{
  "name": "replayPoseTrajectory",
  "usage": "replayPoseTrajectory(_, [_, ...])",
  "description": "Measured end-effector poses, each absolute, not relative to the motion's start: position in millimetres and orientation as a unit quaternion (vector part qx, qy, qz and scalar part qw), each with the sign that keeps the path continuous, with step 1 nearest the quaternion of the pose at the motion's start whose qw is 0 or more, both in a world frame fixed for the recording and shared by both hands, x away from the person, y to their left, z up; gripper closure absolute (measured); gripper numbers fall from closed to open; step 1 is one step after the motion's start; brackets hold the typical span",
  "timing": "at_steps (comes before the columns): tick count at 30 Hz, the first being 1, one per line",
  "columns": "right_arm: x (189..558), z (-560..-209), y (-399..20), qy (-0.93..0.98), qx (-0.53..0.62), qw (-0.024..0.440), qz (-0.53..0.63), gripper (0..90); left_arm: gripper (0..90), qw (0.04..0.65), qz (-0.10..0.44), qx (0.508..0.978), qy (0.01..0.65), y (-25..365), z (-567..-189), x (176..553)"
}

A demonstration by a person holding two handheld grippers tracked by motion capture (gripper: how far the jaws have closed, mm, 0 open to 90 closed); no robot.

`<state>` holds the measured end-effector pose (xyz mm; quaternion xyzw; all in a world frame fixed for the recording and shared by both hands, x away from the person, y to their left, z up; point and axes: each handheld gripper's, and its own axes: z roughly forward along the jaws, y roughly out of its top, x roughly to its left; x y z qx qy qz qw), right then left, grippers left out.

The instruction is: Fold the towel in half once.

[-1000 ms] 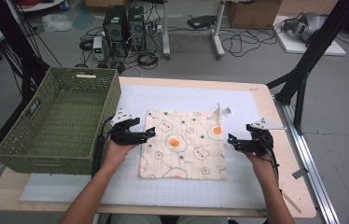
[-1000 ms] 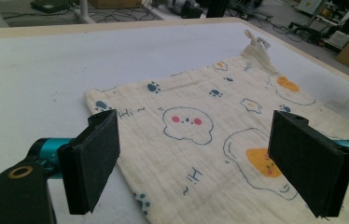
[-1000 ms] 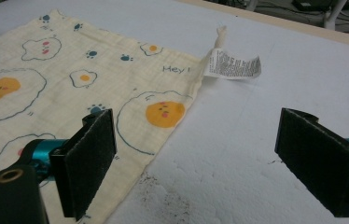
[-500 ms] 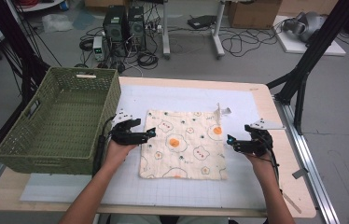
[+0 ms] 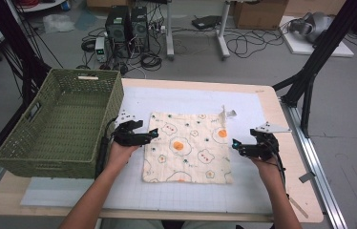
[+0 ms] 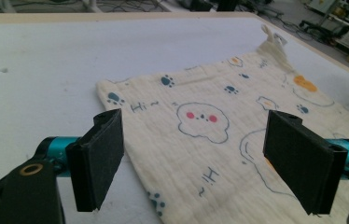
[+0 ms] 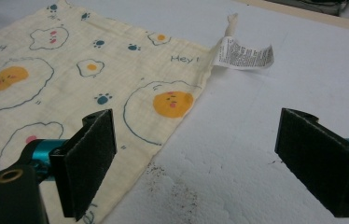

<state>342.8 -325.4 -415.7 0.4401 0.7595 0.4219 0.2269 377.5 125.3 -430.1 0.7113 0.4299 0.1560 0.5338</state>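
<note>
The cloth (image 5: 186, 148) lies flat on the counter (image 5: 262, 191), beside the green basket (image 5: 57, 124). Left gripper (image 5: 153, 134) sits at its left edge, jaws spread wide, holding nothing — right gripper (image 5: 234, 143) at the right edge, equally wide and empty.

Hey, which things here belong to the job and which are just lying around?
In the job: printed cloth, left gripper, right gripper, both with jaws open at the cloth's side edges.
Lying about: green basket, care label, white mat.

"Hey!" and "Hi" on cloth (image 7: 116, 84)
</note>
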Motion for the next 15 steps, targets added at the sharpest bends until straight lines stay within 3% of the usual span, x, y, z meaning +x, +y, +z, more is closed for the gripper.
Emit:
replayPoseTrajectory(10, [340.2, -413.8, -327.8, 0.756, 0.441, 0.222, 0.430, 11.9, 20.3, 0.518, 0.163, 0.702, 0.461, 120.1, -418.1, 398.4])
replayPoseTrajectory(15, [341.7, -414.6, -329.6, 0.755, 0.441, 0.219, 0.433, 11.9, 25.9, 0.518, 0.169, 0.701, 0.461, 116.5, -408.5, 413.0])
